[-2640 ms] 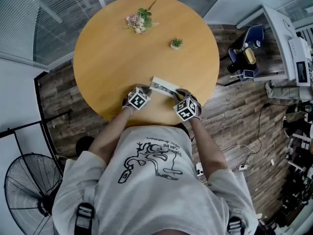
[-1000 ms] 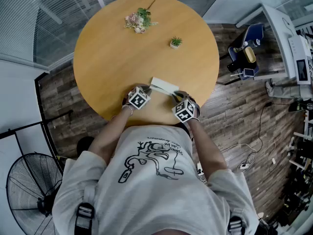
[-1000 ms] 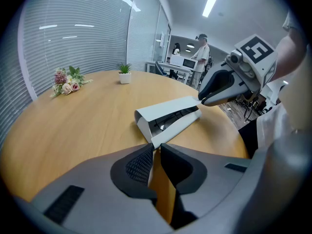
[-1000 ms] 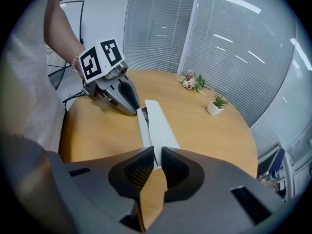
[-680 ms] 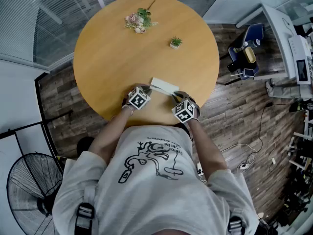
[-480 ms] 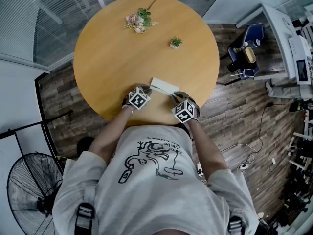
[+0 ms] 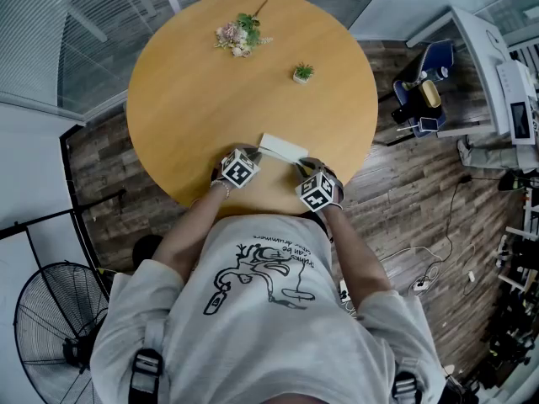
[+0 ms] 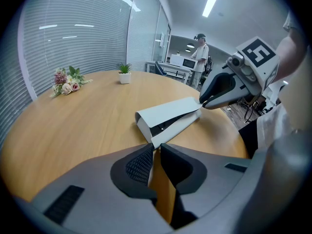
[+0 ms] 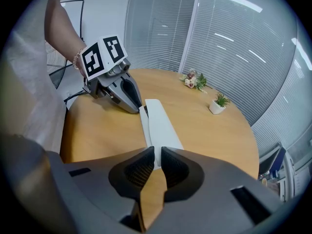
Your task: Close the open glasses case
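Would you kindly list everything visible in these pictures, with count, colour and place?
table: 1, round, tan wood, centre of the head view
case: 1, white, lid ajar, table's near edge, between the grippers
flowers: 1 bunch, pink and green, far left of table
plant: 1, green in a white pot, far right of table
fan: 1, black, floor at lower left
bystander: 1, white top, far room in the left gripper view
shirt: 1, pale grey with black print, on the person
left gripper: 1, grey, jaws shut on the case's left end
right gripper: 1, grey, jaws shut on its right end
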